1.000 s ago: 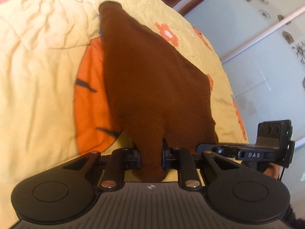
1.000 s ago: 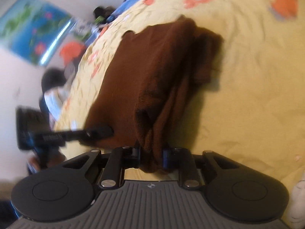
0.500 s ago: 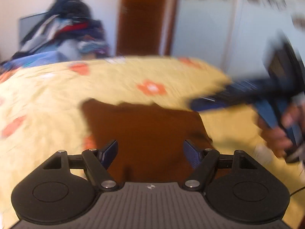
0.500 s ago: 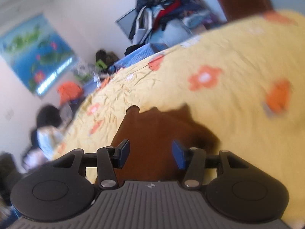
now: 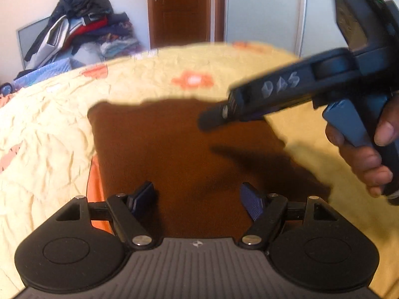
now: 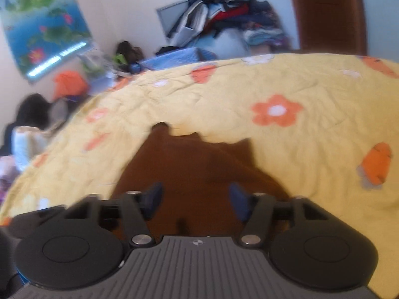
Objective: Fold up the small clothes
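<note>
Your left gripper [image 5: 197, 196] is wide open and holds nothing. Your right gripper [image 6: 195, 200] is wide open and empty too. The brown cloth [image 5: 174, 154] lies flat on the yellow flowered blanket [image 5: 49, 129], right under both grippers.

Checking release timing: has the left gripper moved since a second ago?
Yes. The left gripper has opened and let go of the brown garment, pulling up and back: the door now shows beyond the yellow bedspread.
</note>
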Demonstrator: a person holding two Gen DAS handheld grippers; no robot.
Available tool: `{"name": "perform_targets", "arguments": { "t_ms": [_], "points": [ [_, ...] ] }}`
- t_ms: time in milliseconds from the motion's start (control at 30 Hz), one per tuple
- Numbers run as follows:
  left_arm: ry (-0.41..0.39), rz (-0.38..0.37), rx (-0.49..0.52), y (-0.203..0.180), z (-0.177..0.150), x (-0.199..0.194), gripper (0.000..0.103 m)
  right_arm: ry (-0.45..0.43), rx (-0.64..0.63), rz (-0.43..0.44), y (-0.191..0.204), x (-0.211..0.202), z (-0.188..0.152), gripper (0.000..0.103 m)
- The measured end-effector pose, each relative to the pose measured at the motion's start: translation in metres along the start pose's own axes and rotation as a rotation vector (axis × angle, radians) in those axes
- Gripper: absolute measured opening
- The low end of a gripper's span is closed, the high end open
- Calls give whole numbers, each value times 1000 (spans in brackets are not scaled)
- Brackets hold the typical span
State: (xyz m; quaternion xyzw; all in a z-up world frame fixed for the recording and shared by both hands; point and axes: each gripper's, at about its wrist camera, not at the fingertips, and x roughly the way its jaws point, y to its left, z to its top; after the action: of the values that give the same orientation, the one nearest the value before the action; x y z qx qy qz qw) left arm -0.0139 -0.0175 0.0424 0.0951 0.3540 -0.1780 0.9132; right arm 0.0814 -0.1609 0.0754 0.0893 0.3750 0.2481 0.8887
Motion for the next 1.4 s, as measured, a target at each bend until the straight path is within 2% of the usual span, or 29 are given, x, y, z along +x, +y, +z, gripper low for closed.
{"name": "perform_targets", "arguments": {
  "t_ms": [33,100,167,233,333,367,400,467,533,633,667,733,833,1000,1233,1400],
  "points": [
    [-23,17,35,-3,-4,3,79,53,8,-10,-4,15,-4,68],
    [-14,21,34,-3,-3,-4,78,5,-89,-32,-10,25,-17,59],
    [-30,2,-6,2,-1,-23,77,25,-41,-47,-10,18,-9,57],
    [-76,17,-30,4,-11,-46,77,20,-18,-64,-3,-3,-5,58],
    [-44,38,-137,10,-33,-61,77,-57,-32,-42,11,-52,-24,72],
    [-24,43,-173,11,-42,-62,77,-69,-35,-44,15,-64,-36,82],
    [-9,62,-191,10,-50,-61,77,-77,-41,-68,19,-73,-49,91],
    [24,106,-204,6,-61,-55,78,-69,-34,-148,23,-83,-78,98],
    [66,124,-217,2,-65,-51,78,-19,-27,-212,23,-76,-104,99],
    [71,148,-195,-2,-65,-46,79,54,8,-287,21,-61,-128,103],
    [78,158,-194,-2,-64,-44,80,31,-10,-308,26,-61,-132,103],
    [85,159,-210,4,-65,-36,83,52,-16,-343,34,-57,-134,103],
    [115,148,-176,3,-60,-34,87,89,-44,-430,46,-44,-130,103],
    [152,174,-230,6,-61,-30,100,90,-35,-448,51,-32,-123,103],
    [76,217,-278,5,-72,-31,103,55,-22,-461,51,-30,-126,103],
    [-15,269,-299,-1,-82,-31,103,6,-26,-471,51,-30,-131,103]
  ]
}}
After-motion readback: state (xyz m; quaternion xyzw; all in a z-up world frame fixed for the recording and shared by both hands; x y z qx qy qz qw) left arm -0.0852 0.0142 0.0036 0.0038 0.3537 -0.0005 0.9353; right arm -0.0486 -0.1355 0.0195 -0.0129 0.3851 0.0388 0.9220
